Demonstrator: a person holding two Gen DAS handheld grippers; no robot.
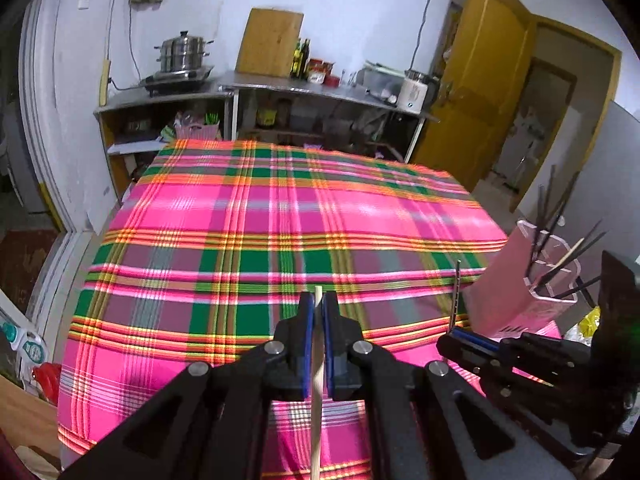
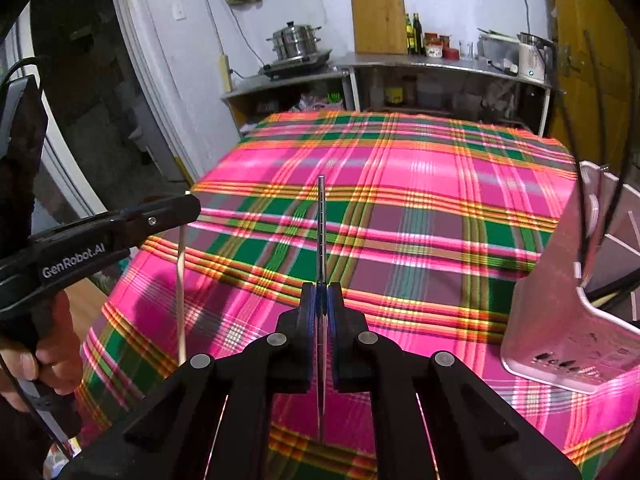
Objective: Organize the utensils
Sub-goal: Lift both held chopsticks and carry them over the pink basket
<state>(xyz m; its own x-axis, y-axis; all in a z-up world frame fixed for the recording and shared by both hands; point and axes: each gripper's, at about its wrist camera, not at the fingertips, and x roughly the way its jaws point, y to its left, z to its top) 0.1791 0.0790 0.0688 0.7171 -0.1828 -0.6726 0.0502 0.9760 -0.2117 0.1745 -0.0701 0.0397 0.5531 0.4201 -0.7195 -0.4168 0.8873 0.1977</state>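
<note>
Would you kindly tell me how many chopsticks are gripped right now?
2: a wooden chopstick in the left gripper, a dark chopstick in the right gripper.

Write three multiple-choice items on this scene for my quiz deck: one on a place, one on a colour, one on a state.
1. Where does the pink utensil holder stand?
A. left table edge
B. right side of the table
C. on the shelf

2. What colour is the chopstick in the left gripper?
A. black
B. red
C. pale wood

3. How do the right gripper jaws stand?
A. shut on a dark metal chopstick
B. wide open
C. shut on a spoon

Answers: B, it stands at the right in both views; C, the stick is light tan; A, the pads pinch the thin dark rod.
</note>
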